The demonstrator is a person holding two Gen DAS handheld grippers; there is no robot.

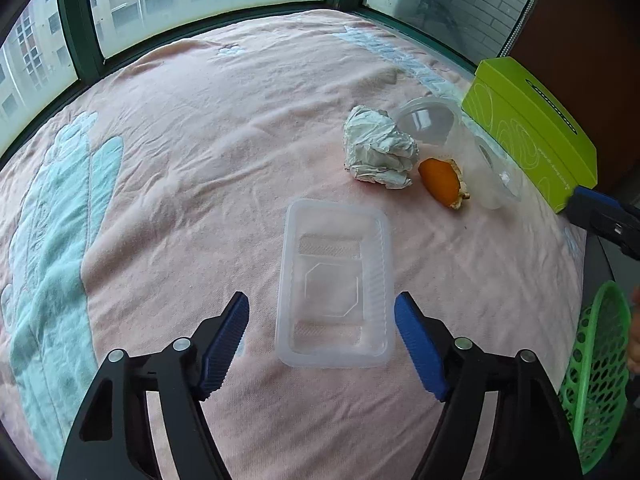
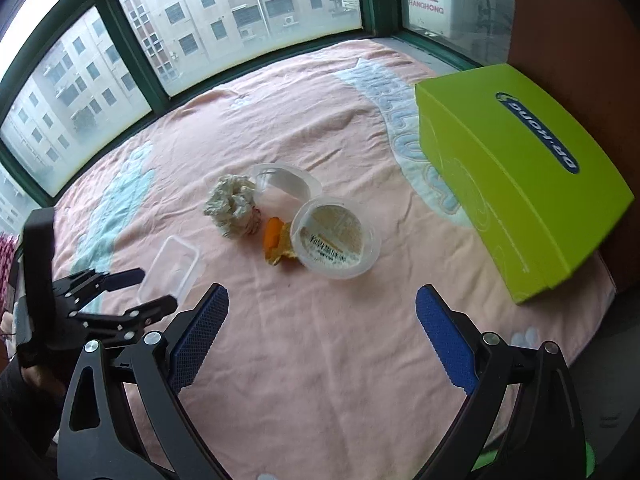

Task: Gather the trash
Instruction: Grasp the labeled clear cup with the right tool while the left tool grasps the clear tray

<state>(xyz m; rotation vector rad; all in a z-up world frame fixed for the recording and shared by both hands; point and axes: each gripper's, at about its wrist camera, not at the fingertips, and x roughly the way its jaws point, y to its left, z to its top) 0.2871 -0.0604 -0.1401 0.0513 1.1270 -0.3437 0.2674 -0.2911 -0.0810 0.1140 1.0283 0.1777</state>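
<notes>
A clear rectangular plastic tray (image 1: 334,284) lies on the pink blanket (image 1: 180,152). My left gripper (image 1: 322,304) straddles its near end with the jaws apart; the right pad is almost at the tray's rim and the left pad stands clear of it. Beyond the tray lie a crumpled paper wad (image 1: 380,148), an orange peel (image 1: 440,180), a round clear cup (image 2: 336,236) with a label and a clear dome lid (image 2: 284,182). My right gripper (image 2: 323,294) hangs open above bare blanket, short of the cup. The right wrist view also shows the left gripper (image 2: 156,288) at the tray (image 2: 172,264).
A lime-green cardboard box (image 2: 520,184) sits at the right edge of the blanket against a brown wall. A green perforated basket (image 1: 596,380) stands off the bed's right side. Windows with dark green frames run along the far side.
</notes>
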